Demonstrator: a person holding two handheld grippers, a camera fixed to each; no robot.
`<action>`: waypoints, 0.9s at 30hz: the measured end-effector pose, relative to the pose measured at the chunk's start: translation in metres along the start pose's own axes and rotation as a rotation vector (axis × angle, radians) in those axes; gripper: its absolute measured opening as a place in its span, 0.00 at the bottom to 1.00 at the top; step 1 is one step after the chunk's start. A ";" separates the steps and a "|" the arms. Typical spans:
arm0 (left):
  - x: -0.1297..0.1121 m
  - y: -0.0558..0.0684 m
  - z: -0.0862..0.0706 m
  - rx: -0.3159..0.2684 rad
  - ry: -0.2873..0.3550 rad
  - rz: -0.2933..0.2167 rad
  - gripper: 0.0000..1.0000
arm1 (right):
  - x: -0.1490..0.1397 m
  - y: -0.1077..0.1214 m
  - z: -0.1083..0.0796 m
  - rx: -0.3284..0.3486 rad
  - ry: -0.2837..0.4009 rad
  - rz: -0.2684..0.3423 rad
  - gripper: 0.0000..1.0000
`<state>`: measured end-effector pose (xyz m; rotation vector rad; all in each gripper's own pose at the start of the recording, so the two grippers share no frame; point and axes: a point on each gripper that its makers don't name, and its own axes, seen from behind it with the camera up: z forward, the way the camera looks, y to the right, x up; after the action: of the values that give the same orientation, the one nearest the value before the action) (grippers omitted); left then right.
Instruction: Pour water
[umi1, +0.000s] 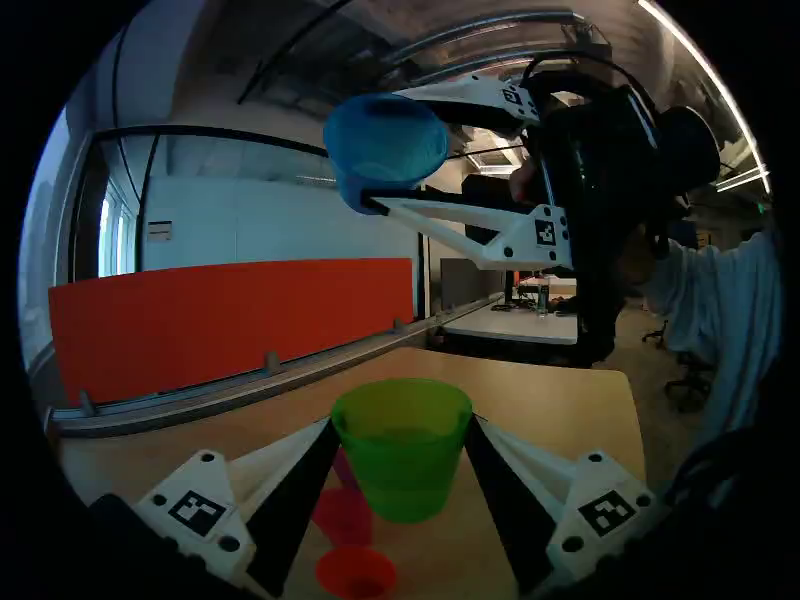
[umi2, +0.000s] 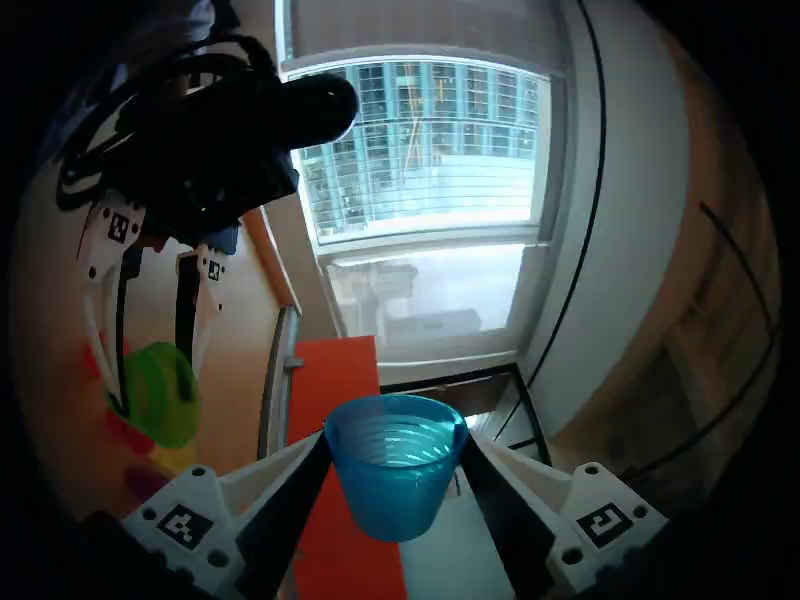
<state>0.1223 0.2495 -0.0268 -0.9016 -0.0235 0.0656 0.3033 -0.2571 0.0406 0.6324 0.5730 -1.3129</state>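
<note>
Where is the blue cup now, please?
The blue cup sits between the fingers of the right gripper; in the left gripper view it hangs high above the green cup.

Both our units matched: left two-finger gripper (umi1: 400, 432) and right two-finger gripper (umi2: 397, 445) had white plastic fingers (umi1: 255, 470) lined with black inner pads (umi1: 298, 492). Fingers tapered toward the tips. Each finger base carried a square black-and-white marker tag (umi1: 197, 512) and small dark screws (umi1: 230, 543); tag patterns differed per finger. Behind the fingers we had a bulky black housing (umi2: 220, 150) with looped black cables (umi2: 80, 165). We wore a loose pale blue-grey sleeve (umi1: 722, 310).
</note>
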 end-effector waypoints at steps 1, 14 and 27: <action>0.001 0.000 0.000 0.001 0.001 0.000 0.86 | -0.001 0.000 -0.001 0.001 -0.001 0.025 0.91; 0.005 -0.001 -0.001 0.008 0.001 0.009 0.87 | -0.007 -0.011 -0.012 -0.004 -0.019 0.378 0.90; 0.008 -0.005 -0.004 0.023 0.004 0.014 0.86 | -0.004 -0.033 -0.027 0.039 -0.046 0.849 0.90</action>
<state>0.1308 0.2438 -0.0252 -0.8786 -0.0128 0.0769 0.2698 -0.2401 0.0209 0.7598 0.1882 -0.5355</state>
